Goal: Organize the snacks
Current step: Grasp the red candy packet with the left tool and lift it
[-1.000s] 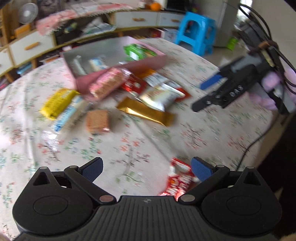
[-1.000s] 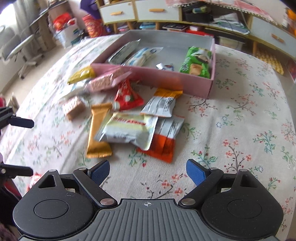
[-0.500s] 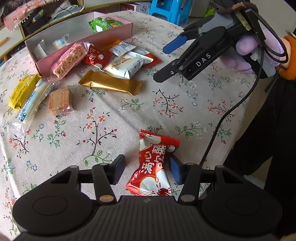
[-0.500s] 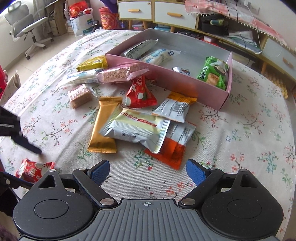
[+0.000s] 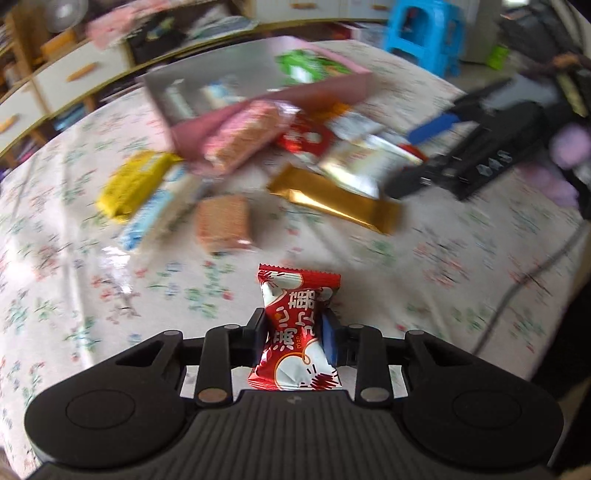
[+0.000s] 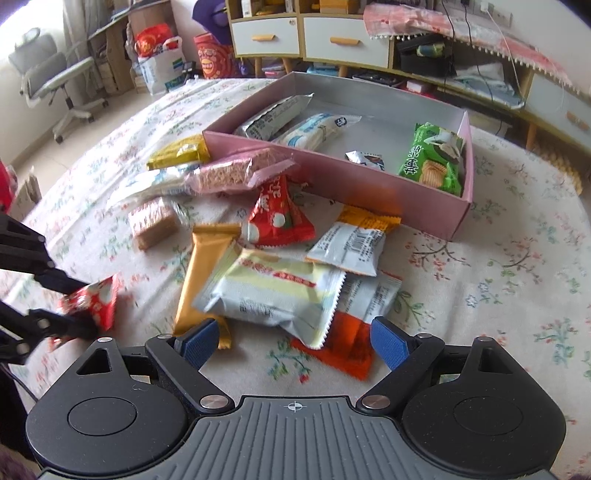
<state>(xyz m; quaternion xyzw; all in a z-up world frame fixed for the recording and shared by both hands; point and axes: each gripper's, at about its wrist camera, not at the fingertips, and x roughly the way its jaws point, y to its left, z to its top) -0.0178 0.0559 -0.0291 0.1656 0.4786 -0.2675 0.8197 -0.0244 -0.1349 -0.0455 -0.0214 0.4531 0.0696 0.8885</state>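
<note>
My left gripper [image 5: 293,334] is shut on a red snack packet [image 5: 295,325] and holds it above the floral tablecloth; the packet also shows in the right wrist view [image 6: 94,304]. My right gripper [image 6: 291,341] is open and empty, just above a pale yellow-white packet [image 6: 273,291] and an orange packet [image 6: 338,352]. A pink box [image 6: 369,184] at the back holds a green packet [image 6: 432,158] and several white ones. A gold bar [image 6: 203,273], a red triangular packet [image 6: 277,216] and a brown wafer [image 6: 151,221] lie in front of the box.
A yellow packet [image 6: 177,151] and a pink wafer packet [image 6: 236,173] lie left of the box. The table [image 6: 498,277] ends at the right, near a blue stool [image 5: 424,33]. Drawers and shelves stand behind it. A cable [image 5: 517,295] hangs at the right edge.
My left gripper has closed on the red packet and lifted it off the table, swinging toward the box. My right gripper has moved down closer to the pile.
</note>
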